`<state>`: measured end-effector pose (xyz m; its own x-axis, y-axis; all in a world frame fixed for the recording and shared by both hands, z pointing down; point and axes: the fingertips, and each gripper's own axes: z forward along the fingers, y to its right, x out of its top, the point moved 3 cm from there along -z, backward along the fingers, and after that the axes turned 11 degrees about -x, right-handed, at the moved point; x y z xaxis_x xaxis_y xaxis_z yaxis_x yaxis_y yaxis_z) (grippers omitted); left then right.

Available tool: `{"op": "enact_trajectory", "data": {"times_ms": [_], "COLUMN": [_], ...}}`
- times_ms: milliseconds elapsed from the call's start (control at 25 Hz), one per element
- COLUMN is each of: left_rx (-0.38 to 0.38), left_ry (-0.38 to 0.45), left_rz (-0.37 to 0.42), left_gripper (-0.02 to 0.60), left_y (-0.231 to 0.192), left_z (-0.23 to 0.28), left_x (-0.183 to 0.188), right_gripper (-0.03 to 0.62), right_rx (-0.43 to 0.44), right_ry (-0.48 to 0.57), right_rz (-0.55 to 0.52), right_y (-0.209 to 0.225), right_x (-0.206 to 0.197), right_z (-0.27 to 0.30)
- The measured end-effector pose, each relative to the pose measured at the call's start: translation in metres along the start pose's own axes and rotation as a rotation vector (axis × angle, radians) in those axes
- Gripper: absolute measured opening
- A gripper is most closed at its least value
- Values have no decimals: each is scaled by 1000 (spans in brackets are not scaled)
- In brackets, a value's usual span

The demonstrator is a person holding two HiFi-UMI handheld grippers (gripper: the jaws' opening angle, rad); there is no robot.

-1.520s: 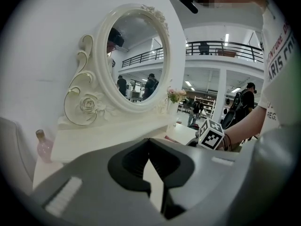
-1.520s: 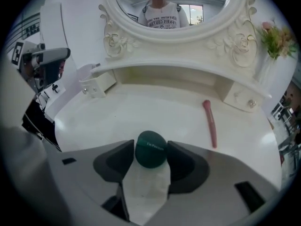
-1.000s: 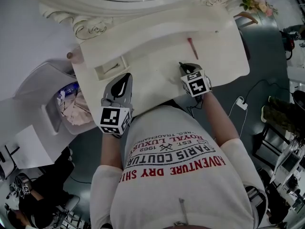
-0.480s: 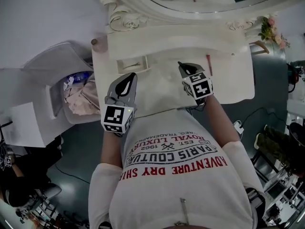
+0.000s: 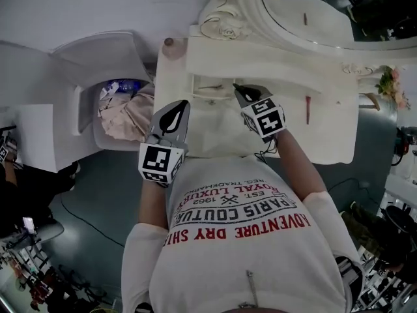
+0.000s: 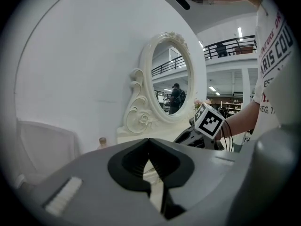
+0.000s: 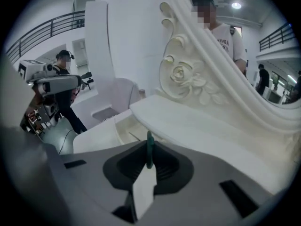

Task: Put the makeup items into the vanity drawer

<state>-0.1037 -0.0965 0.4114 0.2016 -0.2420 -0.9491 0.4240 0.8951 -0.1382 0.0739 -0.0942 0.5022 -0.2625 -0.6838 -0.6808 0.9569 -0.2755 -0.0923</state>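
green stick pinched, drawer just ahead

i am holding a slim green makeup stick [image 7: 149,150] in the right gripper [image 5: 240,91], with its jaws pressing on the stick so that it is standing upright between them. the open vanity drawer [image 5: 210,90] is lying just beyond the tips, and what looks like a thin item is already inside. the left gripper [image 5: 180,108] is hovering beside it at the near edge of the counter [image 5: 326,139], jaws pressed together on nothing. a red pencil [image 5: 308,109] is waiting on the counter, well to the right of the drawer.

what i am worrying about: the pinch seems to be catching only the lower end of the stick, so a quick tilt could be swinging it loose before it is over the drawer, and it would be rolling off the counter. letting go too high could be bouncing it off the drawer's front wall. the raised shelf under the mirror [image 5: 313,12] is sitting close behind, so reaching too far risks knocking the gripper against it.
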Motion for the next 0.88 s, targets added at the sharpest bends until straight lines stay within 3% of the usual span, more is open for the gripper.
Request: {"op": "enact_trajectory", "data": {"times_ms": [360,480,560,880], "left_rx": [64,79,82,-1], "left_ry": [14,26,35,32], "left_rz": [2,-10,-19,-1], "left_gripper": [11,11,11,11], "left_y": [-26,-35,-40,-52], "left_z": [-44,-56,-61,-52], "left_x": [-9,-12,-13,-14], "right_gripper": [46,145,151,156], "right_rx": [87,108,110,45], "right_ry": [-23,-28,-28,-26], "right_rz": [-80,-103,-104,-43], "right_y": [-50,-64,-68,-62], "right_x": [24,28,31,31], "right_z": [36,43,45,41]}}
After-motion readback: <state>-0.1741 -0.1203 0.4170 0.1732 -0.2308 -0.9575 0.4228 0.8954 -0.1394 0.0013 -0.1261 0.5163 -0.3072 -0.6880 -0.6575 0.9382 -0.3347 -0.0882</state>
